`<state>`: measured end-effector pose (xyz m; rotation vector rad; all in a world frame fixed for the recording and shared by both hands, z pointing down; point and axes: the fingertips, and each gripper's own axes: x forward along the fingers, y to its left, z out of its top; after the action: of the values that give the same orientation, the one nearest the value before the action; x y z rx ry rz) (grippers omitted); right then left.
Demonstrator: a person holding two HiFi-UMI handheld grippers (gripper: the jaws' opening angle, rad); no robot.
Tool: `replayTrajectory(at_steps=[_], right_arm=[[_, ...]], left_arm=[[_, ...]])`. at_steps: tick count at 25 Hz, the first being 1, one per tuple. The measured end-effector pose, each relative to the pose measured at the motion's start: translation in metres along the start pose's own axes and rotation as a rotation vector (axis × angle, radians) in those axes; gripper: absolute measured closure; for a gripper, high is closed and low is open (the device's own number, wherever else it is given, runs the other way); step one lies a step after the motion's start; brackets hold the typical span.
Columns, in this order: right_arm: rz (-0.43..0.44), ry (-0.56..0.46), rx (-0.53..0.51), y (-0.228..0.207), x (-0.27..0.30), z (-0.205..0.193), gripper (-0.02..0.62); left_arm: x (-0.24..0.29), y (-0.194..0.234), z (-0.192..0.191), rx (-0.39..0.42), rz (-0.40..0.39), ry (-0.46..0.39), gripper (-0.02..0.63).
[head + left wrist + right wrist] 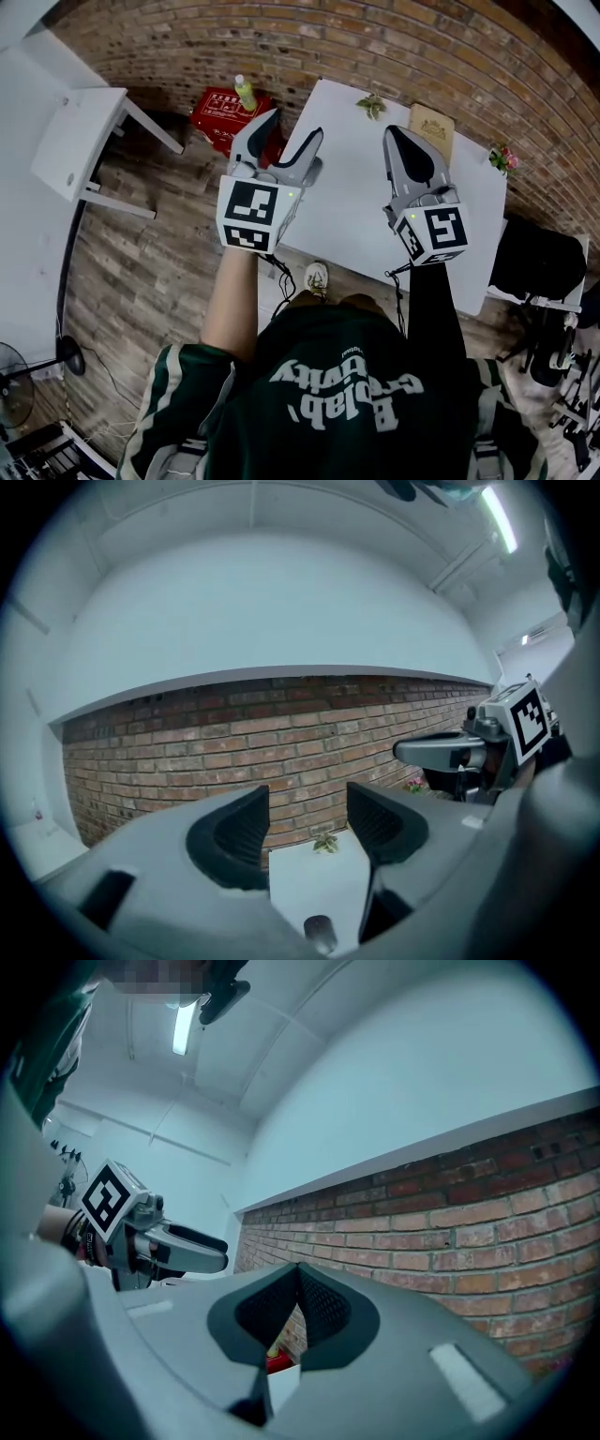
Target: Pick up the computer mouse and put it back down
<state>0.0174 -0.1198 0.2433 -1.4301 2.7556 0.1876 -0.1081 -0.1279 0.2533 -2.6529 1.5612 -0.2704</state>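
Mouse (321, 935) sits on the white table (314, 883), just ahead of my wide-open, empty left claw (307, 799). My right claw (298, 1274) is pinched shut, empty. I think the lift is not done yet.

No wording reads clearly: the white lettering (342, 398) on the person's green shirt (375, 333), below the worktop (356, 206), shows upside down and garbled, and print on the red box (217, 114) left of the worktop is too small.
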Motion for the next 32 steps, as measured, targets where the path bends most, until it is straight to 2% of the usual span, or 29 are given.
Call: replayTrajectory(at_steps=[5,8,11,17,20,32], right_arm=[[-0.008,0.013,-0.004,-0.006,0.021,-0.007,0.581],[-0.009,0.020,-0.007,-0.010,0.033,-0.012,0.581],[-0.010,0.030,-0.006,-0.013,0.044,-0.018,0.581],[-0.027,0.050,0.002,-0.023,0.061,-0.033,0.581],[-0.022,0.061,0.007,-0.022,0.067,-0.040,0.581],[-0.019,0.066,0.017,-0.035,0.067,-0.050,0.581]], left_arm=[[0.019,0.009,-0.002,-0.027,-0.056,-0.035,0.348],[0.032,0.013,-0.007,-0.001,-0.080,-0.024,0.360],[0.045,0.018,-0.010,0.019,-0.078,-0.024,0.373],[0.066,0.031,-0.033,-0.013,-0.083,0.016,0.382],[0.072,0.039,-0.040,-0.015,-0.062,0.026,0.416],[0.084,0.037,-0.059,-0.042,-0.056,0.083,0.403]])
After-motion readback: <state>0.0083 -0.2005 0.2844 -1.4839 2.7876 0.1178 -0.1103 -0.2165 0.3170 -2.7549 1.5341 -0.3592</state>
